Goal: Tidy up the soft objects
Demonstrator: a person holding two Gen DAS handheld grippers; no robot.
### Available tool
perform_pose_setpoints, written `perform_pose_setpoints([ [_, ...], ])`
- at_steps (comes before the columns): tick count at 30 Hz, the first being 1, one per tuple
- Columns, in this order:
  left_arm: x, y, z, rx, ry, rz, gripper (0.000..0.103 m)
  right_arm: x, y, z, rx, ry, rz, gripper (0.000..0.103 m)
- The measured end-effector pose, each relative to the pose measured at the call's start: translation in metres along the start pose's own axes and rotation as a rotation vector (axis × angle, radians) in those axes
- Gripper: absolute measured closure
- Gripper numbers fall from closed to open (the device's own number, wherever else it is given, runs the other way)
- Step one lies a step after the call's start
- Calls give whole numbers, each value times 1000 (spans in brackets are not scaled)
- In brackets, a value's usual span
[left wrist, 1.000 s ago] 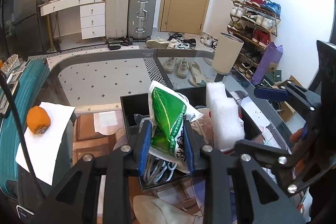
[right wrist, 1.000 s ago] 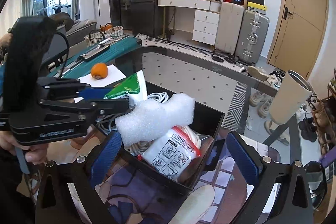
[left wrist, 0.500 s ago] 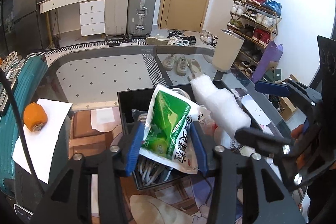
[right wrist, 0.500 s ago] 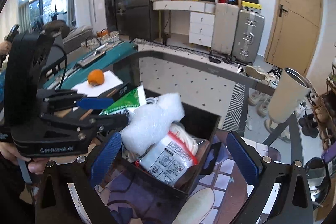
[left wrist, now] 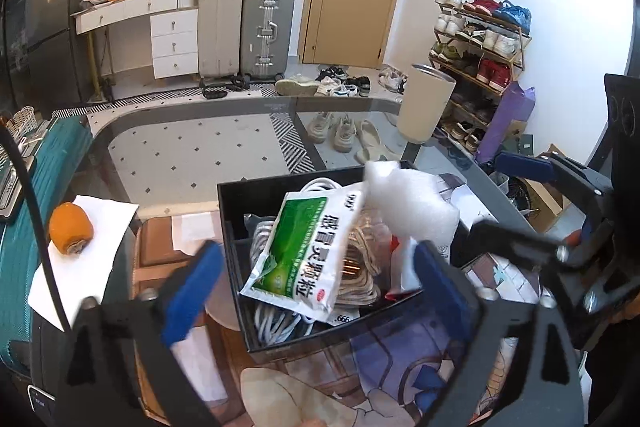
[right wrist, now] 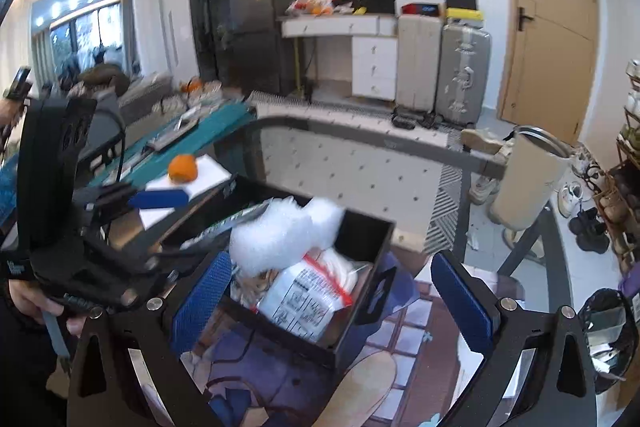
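Released from my left fingers (left wrist: 312, 285) since a moment ago, the green sachet (left wrist: 306, 251) now lies loose on top of the contents of the black box (left wrist: 240, 267), and those fingers, which pinched it a second back, stand spread wide to either side of it with nothing between them. From my left wrist view, the sachet rests tilted across a coil of white cable (left wrist: 276, 319) and a bundle of beige rope (left wrist: 364, 267), with the white foam piece (left wrist: 408, 203) just beside its upper right corner, leaning over the box's far right side. To the left on the worktop (left wrist: 180, 155) an orange fruit (left wrist: 70, 227) sits on a sheet of white paper (left wrist: 84, 267), well apart from the box. My right fingers (left wrist: 524, 195) show at the right edge, spread apart beside the box. From my right wrist view, my right fingers (right wrist: 332, 297) are wide open and empty, framing the near end of the black box (right wrist: 360, 307). Inside it the white foam piece (right wrist: 280, 235) lies on top, touching a clear bag with red and black print (right wrist: 308, 299) below it. My left fingers (right wrist: 160, 223) reach in from the left, and only the thin edge of the green sachet (right wrist: 232, 221) shows beside the foam.
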State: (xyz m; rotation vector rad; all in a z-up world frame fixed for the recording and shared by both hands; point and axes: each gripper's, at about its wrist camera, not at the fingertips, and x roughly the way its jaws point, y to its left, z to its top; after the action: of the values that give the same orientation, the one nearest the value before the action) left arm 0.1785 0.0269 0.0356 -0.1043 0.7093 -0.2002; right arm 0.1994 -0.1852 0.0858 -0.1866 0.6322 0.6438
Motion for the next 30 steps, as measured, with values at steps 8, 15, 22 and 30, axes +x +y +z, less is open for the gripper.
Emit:
perform_pose_setpoints([
  [8,-8,0,-3,30,-3,32,0,29,-12,5,64,44,-97,1],
  [15,-18,6,-10,40,4,59,0,47,8,4,15,91,-57,1],
  [22,-29,4,-23,46,-14,99,0,22,9,-4,41,45,-47,1],
  [30,-35,5,-35,36,-60,139,0,-2,22,-23,23,5,-37,1],
])
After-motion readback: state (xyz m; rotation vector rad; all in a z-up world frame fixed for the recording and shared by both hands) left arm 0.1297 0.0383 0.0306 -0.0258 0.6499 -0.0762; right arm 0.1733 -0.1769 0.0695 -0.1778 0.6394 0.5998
